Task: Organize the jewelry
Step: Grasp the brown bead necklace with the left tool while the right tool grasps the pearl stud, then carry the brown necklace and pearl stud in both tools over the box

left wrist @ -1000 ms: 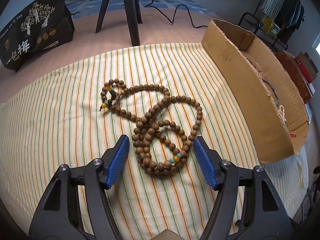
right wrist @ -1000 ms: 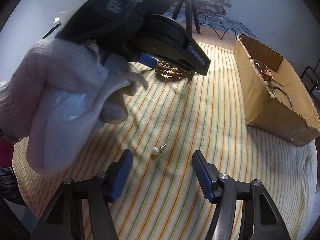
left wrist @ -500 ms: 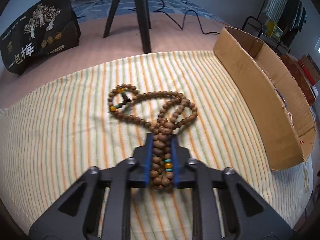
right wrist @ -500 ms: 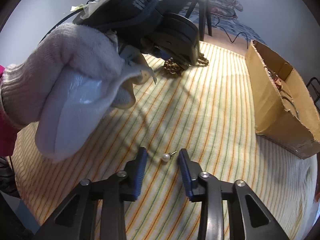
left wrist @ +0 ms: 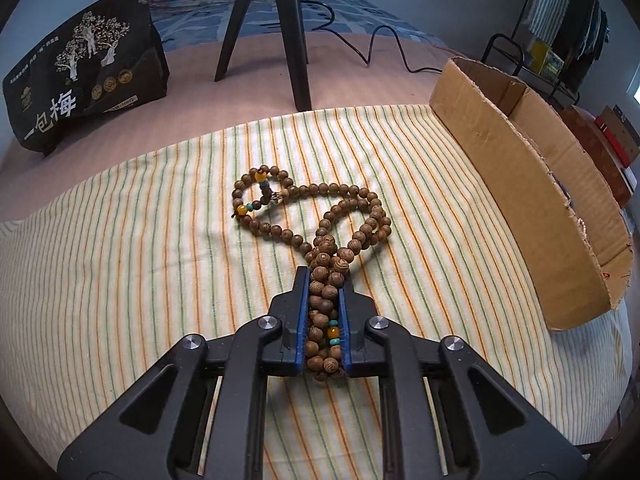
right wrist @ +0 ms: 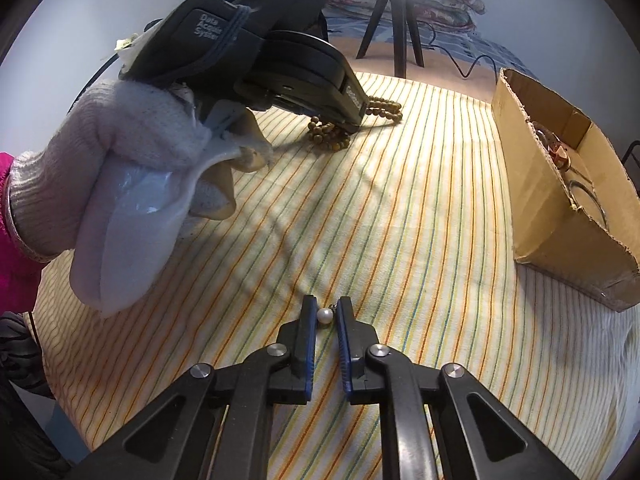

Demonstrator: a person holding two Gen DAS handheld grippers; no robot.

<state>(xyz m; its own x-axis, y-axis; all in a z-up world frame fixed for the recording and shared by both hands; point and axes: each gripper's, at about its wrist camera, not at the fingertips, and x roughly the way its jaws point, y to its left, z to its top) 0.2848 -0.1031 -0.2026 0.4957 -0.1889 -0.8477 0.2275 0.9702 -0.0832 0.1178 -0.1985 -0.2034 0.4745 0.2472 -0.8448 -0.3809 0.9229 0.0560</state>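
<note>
Wooden bead necklace (left wrist: 320, 236): lies in loose loops on the striped cloth (left wrist: 120, 260), with its near bundle of strands clamped between the blue pads of the left gripper (left wrist: 325, 280); the jaws have just been closing and now press on the beads from both sides. The far loops, carrying amber and turquoise beads, rest flat on the cloth. Pearl earring (right wrist: 325, 315): sits on the same cloth, near the front edge, between the tips of the right gripper (right wrist: 325, 309); these jaws have just been closing and stand narrow, pinching the pearl. Cardboard box (left wrist: 532, 208): stands at the right edge of the cloth, well apart from both items. A white-gloved hand (right wrist: 132, 184) holds the left gripper.
</note>
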